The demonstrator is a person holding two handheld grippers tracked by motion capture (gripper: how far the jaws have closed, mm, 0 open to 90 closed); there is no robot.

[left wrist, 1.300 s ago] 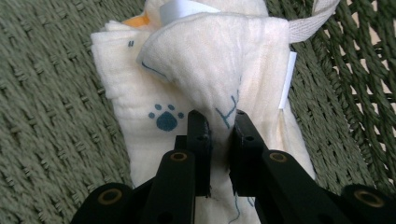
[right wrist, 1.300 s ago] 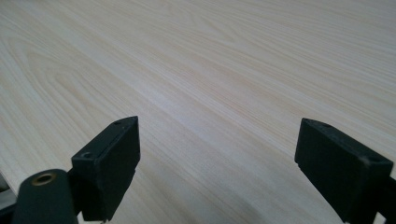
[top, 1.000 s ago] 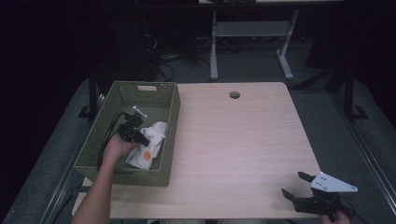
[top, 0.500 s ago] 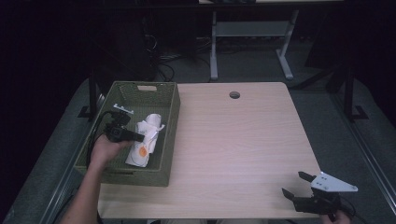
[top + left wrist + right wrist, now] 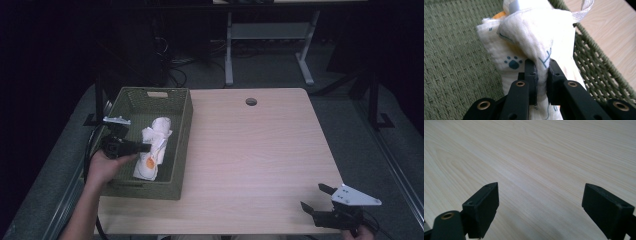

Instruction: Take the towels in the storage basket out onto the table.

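Observation:
A white cloth [image 5: 154,145] printed with paw marks and an orange patch lies bunched in the green woven basket [image 5: 150,97] at the table's left. My left gripper [image 5: 145,147] reaches into the basket from the left and is shut on a fold of the cloth [image 5: 534,42]; the jaws pinch the fabric between them [image 5: 541,72]. At the table's front right corner my right gripper [image 5: 316,199] hovers low over the wood, its jaws wide open [image 5: 540,205] with nothing between them.
The light wooden table [image 5: 260,150] has a round cable hole [image 5: 251,102] near its far edge. Desk legs and cables stand on the dark floor beyond. The basket's right wall [image 5: 596,72] runs close beside the cloth.
My left gripper has drawn back toward the basket's left side, shut on the cloth, and the cloth has shifted and bunched with it. The right gripper has stayed put.

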